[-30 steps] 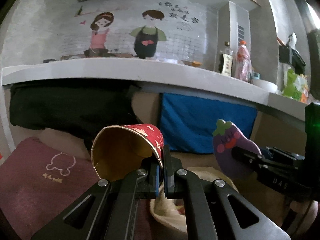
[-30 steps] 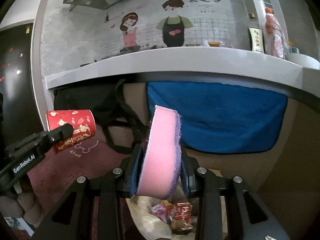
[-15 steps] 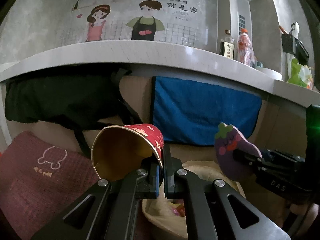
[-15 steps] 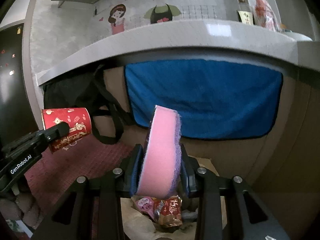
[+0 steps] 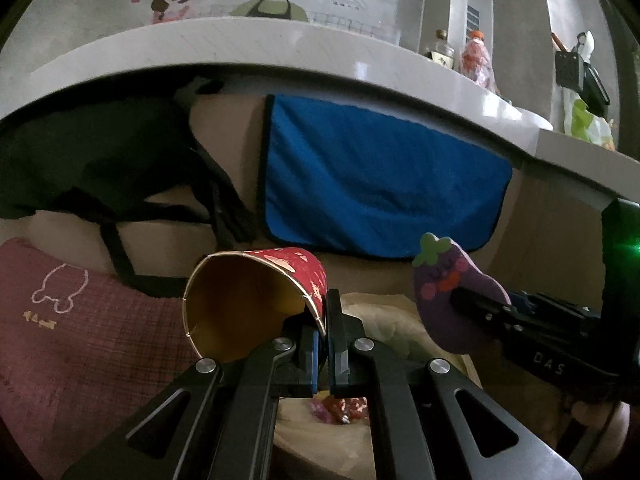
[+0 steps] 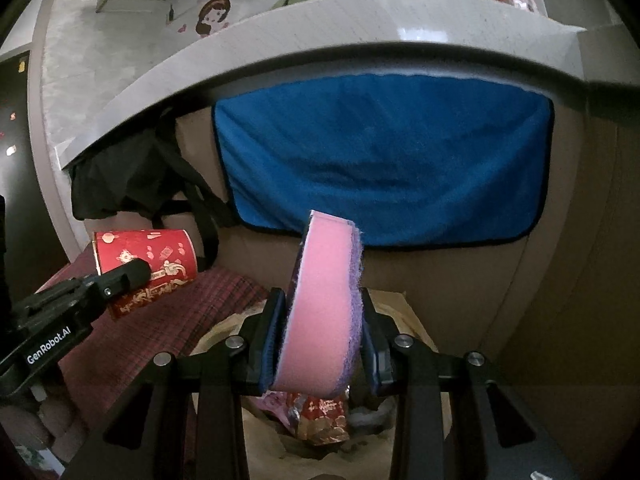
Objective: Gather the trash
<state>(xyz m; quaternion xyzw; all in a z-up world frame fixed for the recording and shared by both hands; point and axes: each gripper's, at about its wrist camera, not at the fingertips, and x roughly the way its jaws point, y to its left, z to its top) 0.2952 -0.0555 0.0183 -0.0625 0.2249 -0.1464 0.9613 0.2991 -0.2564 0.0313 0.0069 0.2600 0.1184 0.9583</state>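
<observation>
left gripper [image 5: 323,320]: lower centre of the left wrist view, jaws pinched fully together on the rim wall of a red paper cup [image 5: 256,304], mouth turned toward the lens, cup lying sideways.
right gripper [image 6: 324,336]: lower centre of the right wrist view, jaws part open and clamped on an eggplant-shaped sponge [image 6: 324,308], pink foam core edge-on, purple scouring face to the right.
trash bag [image 5: 396,320]: pale, open, directly below both tools; crumpled red wrappers [image 6: 320,420] already inside.
backdrop: blue towel [image 6: 384,160] hung under a grey counter [image 5: 240,40]; maroon cloth [image 5: 80,320] at lower left.

step in hand, judged: lowering both items for release into the bag. advice: bring each load over the opening before parting the jaws; tip the cup mouth downward; release the sponge only clear of the bag's rim.

left wrist view only: sponge's eggplant face with green stem, bottles on the counter at upper right.
right wrist view only: cup's gold-printed outside, sponge thickness, wrappers in clearer detail.
</observation>
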